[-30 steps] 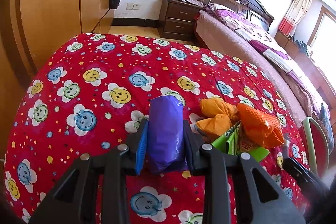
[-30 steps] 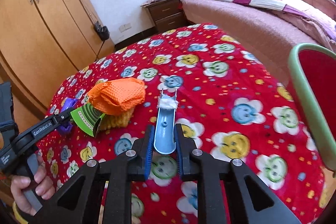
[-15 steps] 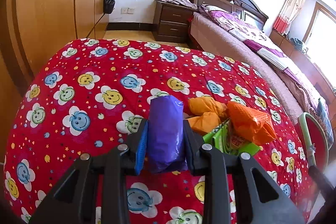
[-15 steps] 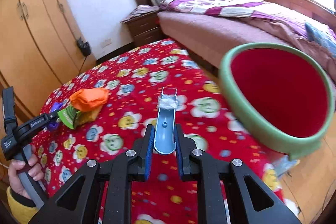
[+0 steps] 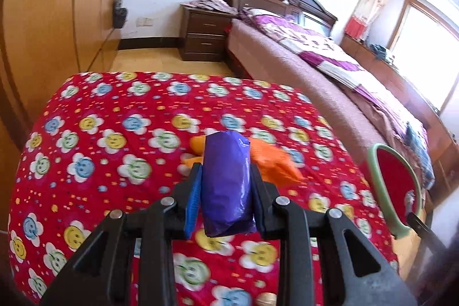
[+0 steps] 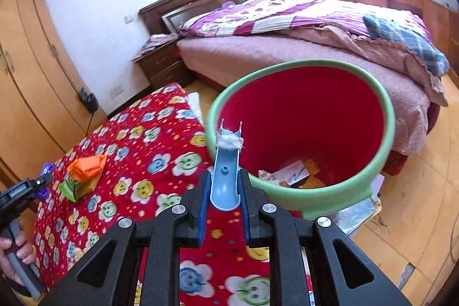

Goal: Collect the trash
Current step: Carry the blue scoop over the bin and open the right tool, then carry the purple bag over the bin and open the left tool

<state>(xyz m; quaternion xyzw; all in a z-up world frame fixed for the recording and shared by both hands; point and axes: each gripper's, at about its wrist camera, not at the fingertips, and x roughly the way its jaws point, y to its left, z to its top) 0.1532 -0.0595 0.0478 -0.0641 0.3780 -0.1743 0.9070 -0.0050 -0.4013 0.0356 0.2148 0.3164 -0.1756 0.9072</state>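
My left gripper (image 5: pixel 225 185) is shut on a purple plastic bag (image 5: pixel 226 185) and holds it above the red smiley-flower tablecloth (image 5: pixel 109 139). Orange wrappers (image 5: pixel 272 162) lie on the cloth just behind it. My right gripper (image 6: pixel 224 188) is shut on a light blue plastic scoop-like piece (image 6: pixel 225 177) with white fluff at its tip, which reaches over the green rim of the red trash bin (image 6: pixel 304 134). The bin holds paper scraps (image 6: pixel 292 171). The bin also shows in the left wrist view (image 5: pixel 398 182). The left gripper shows at the left of the right wrist view (image 6: pixel 28 185).
Orange wrappers (image 6: pixel 87 165) and a green packet (image 6: pixel 68 188) lie on the cloth. A bed (image 6: pixel 315 42) and a nightstand (image 6: pixel 160 62) stand behind. A wooden wardrobe (image 5: pixel 43 19) is at the left. The bin stands off the table's right edge.
My right gripper has swung right with the blue piece, from over the cloth to over the bin's rim. My left gripper has risen and turned right with the purple bag.
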